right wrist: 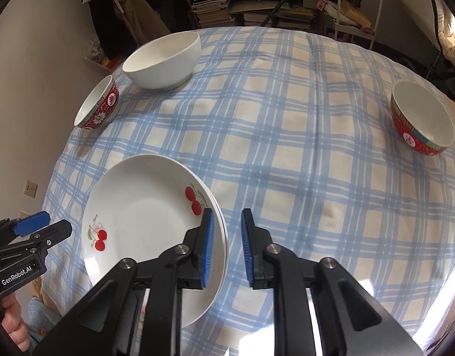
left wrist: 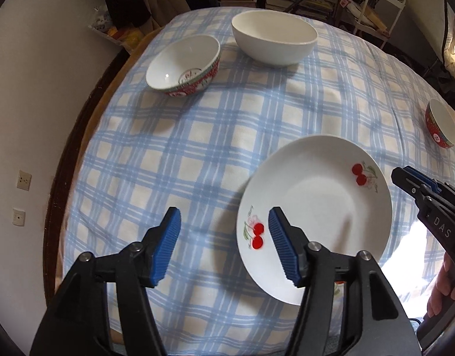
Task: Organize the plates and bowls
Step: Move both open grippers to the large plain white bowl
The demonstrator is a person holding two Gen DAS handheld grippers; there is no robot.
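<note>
- We're seeing the left gripper (left wrist: 224,243) standing wide apart, nothing between its pads, its right pad hanging over the 9 o'clock rim of the cherry plates (left wrist: 313,216).
- The right gripper (right wrist: 226,247) is standing narrowly apart, also empty; its left pad is sitting over the stack's 3 o'clock rim, the right pad outside over the checked cloth (right wrist: 301,154).
- The plates are lying near the table's 6 o'clock edge; the right wrist view is showing layered rims, so we're reading it as a stack.
- Orientation: face up, flat, round, so no long axis; cherry prints at about 2 and 8 o'clock.
- Risk: the stack is sitting close to the near edge on soft cloth; a snagged rim could be tipping or sliding it off.
- Risk: the two patterned bowls, left (left wrist: 184,65) and right (right wrist: 421,118), are appearing to sit tilted near the edges; dragging cloth could be rolling them.
- White bowl (left wrist: 273,37) is sitting at 12 o'clock, upright.
</note>
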